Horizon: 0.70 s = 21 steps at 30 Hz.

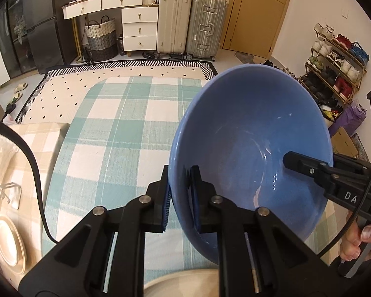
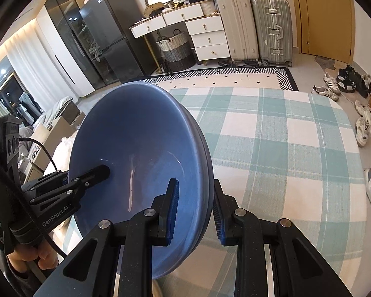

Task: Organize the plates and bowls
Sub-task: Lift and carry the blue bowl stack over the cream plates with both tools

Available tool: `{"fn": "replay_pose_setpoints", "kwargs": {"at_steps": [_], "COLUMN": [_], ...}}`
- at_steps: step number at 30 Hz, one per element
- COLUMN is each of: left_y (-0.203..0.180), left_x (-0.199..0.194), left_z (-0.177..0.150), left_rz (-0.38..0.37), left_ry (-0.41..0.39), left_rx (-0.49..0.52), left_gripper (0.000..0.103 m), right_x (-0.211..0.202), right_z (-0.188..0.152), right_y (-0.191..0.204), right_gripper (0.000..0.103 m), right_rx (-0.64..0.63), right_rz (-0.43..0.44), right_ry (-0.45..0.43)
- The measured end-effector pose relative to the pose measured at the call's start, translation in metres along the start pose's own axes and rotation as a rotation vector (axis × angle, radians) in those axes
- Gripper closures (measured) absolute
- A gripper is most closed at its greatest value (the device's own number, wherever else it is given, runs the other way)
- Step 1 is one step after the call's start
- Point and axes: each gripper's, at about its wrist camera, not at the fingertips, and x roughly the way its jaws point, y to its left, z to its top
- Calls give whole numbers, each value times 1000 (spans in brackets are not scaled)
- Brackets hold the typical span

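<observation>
L+R grippers [image 1: 179, 193] [image 2: 195, 210] on blue bowls [image 2: 141, 173]

Ahead lies a checked tablecloth [image 1: 126, 133], then a patterned rug [image 1: 136, 71]. Beyond it stand a white desk [image 1: 116, 7] with drawers, a basket [image 1: 101, 38] and two suitcases [image 1: 193, 24]. A wooden door [image 1: 259, 14] stands far right, a shoe rack [image 1: 334, 64] right, a dark cabinet [image 2: 86, 37] left.

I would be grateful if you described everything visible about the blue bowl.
The blue bowl is glossy, ceramic-looking, wide and empty. It is held above the checked cloth, tilted with its inside toward the cameras. The left gripper clamps one rim and the right gripper the opposite rim; there the right-wrist view shows stacked edges, perhaps nested bowls.
</observation>
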Motion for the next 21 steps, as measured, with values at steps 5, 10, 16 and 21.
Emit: {"fn": "replay_pose_setpoints", "kwargs": {"at_steps": [5, 10, 16, 21], "left_y": [1, 4, 8, 12], "left_x": [-24, -46, -69, -86], "left_z": [-22, -44, -71, -92], "left_rz": [13, 18, 38, 49], "left_ry": [-5, -6, -1, 0], "left_rx": [1, -14, -18, -29], "left_gripper": [91, 91, 91, 91], "right_x": [-12, -21, -25, -31], "right_z": [-14, -31, -51, -68], "right_y": [14, 27, 40, 53], "right_gripper": [76, 76, 76, 76], "right_rx": [-8, -13, -15, -18], "right_rz": [-1, 8, 16, 26], "right_ry": [-4, -3, 5, 13]}}
